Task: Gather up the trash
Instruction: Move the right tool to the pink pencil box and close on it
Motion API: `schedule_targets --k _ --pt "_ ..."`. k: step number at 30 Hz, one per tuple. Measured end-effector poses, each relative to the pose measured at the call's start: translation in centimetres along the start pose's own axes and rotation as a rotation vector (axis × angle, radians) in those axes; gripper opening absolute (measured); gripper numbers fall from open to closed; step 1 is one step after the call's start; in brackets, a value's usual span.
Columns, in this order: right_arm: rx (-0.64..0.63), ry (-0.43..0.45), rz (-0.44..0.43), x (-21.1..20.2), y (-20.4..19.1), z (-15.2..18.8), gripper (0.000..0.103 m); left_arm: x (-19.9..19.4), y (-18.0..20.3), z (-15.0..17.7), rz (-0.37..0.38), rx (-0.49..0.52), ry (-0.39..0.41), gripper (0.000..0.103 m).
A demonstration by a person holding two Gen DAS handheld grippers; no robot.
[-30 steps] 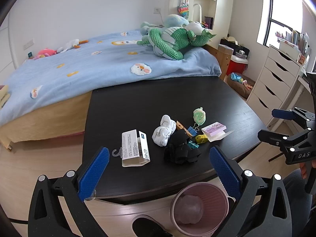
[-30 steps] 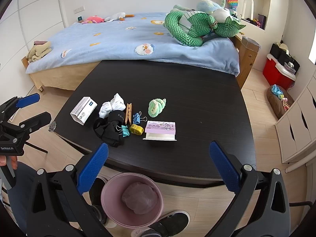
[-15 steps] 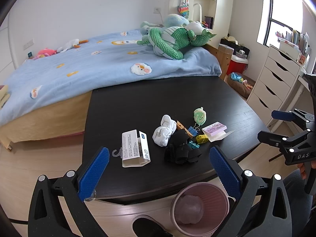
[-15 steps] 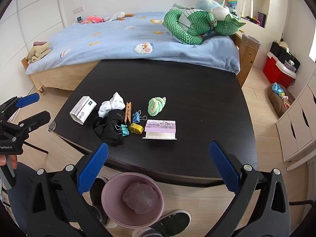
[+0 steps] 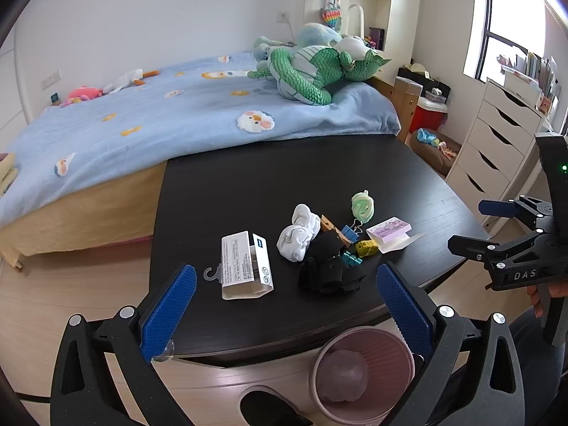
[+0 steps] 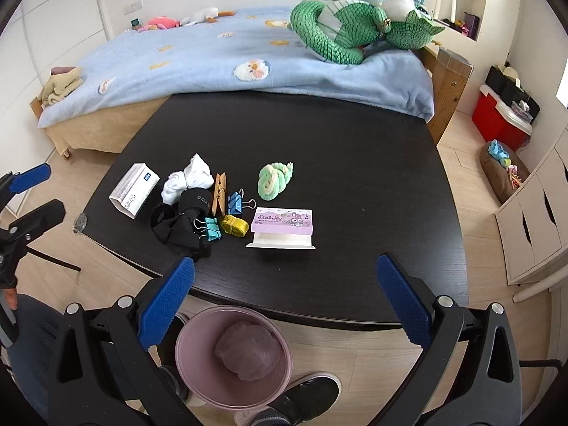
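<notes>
Right now your black table point(image 6: 355, 163) carries every loose item along its near edge, toward the near left corner. Below that edge, on the floor, stands the pink bin point(image 6: 198, 376), with a crumpled pale lump already inside. Your left gripper point(image 5: 284, 305) hangs above the near edge with its fingers spread wide and nothing between them; your right gripper point(image 6: 284, 291) hovers the same way, released and empty, over the edge further right. Nearest the left corner lies the opened white carton point(image 5: 245, 266). Beside it sit the white cloth wad point(image 6: 188, 181) and the black strap bundle point(image 6: 177, 223), touching each other. The purple box point(image 6: 284, 225), flap open, lies rightmost. Behind it rests the green coil point(image 6: 273, 181). Between them cluster the wooden clothespin point(image 6: 219, 198), two blue binder clips, and the yellow tape roll point(image 6: 234, 225).
</notes>
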State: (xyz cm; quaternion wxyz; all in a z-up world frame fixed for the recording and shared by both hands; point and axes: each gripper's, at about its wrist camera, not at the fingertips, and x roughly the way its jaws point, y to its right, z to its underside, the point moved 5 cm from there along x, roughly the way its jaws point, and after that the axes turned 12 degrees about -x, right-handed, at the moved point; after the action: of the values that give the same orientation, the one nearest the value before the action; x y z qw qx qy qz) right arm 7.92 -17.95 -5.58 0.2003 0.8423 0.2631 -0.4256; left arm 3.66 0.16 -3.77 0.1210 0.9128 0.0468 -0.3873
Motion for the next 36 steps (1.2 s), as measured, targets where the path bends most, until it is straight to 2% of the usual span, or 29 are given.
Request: schedule_targets --k 15,23,24,26,34,36 --pt "-0.021 -0.175 0.002 7.9 0.0 0.0 0.1 0.3 -1.0 0.2 -0.016 -0.013 -0.019 0.098" --pt "-0.027 -0.196 -0.005 9.6 -0.2 0.4 0.099 0.7 -1.6 0.4 -0.023 -0.031 -0.039 0.098" --pt "-0.028 -0.194 -0.008 9.7 -0.2 0.4 0.098 0.8 -1.7 0.3 -0.022 -0.033 -0.04 0.098" --pt "-0.034 -0.198 -0.005 10.0 0.0 0.3 0.086 0.9 -1.8 0.3 -0.022 -0.038 -0.044 0.098" --pt "-0.039 -0.188 -0.001 10.6 0.2 0.1 0.079 1.1 -1.6 0.1 -0.018 -0.036 -0.045 0.098" --pt "-0.043 -0.184 -0.002 10.5 0.0 0.1 0.074 1.1 -1.6 0.2 -0.018 -0.036 -0.046 0.098"
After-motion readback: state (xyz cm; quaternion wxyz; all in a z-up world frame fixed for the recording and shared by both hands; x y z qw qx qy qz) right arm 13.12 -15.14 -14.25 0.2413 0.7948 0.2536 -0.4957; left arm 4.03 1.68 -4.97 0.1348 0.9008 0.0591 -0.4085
